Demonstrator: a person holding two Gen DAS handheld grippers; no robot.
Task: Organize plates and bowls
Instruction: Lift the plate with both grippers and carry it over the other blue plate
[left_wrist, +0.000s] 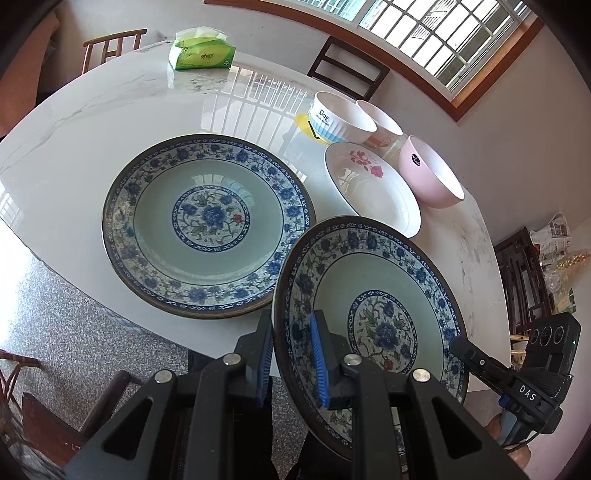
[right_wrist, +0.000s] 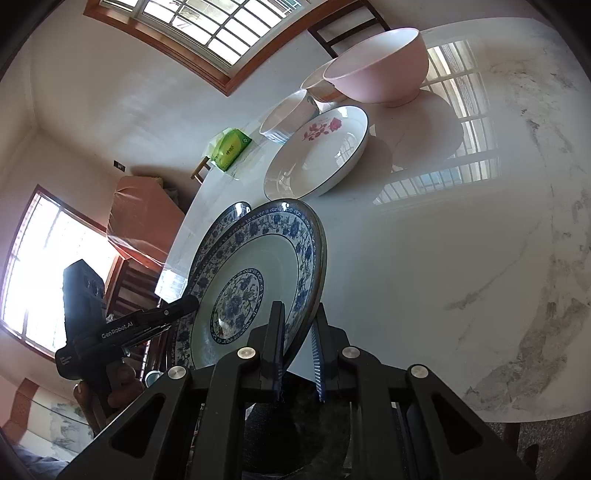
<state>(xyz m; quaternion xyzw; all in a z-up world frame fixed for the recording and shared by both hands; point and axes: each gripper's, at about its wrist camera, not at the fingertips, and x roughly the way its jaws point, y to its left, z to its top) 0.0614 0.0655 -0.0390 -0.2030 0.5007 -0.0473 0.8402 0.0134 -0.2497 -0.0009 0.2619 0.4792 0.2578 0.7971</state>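
Both grippers hold one blue floral plate (left_wrist: 380, 306) by opposite rims, lifted and tilted above the white marble table (left_wrist: 110, 122). My left gripper (left_wrist: 291, 354) is shut on its left rim. My right gripper (right_wrist: 299, 343) is shut on its right rim; the plate (right_wrist: 258, 273) fills the middle of the right wrist view. A second, larger blue floral plate (left_wrist: 208, 225) lies flat on the table to the left. A white rose plate (left_wrist: 373, 188), a pink bowl (left_wrist: 430, 173), a white "Dog" bowl (left_wrist: 341, 118) and a small white bowl (left_wrist: 380, 125) stand behind.
A green tissue pack (left_wrist: 201, 50) sits at the far side of the table. Wooden chairs (left_wrist: 347, 68) stand around the table under a window. A yellow coaster (left_wrist: 304, 122) lies beneath the "Dog" bowl. The table's near edge runs just below the large plate.
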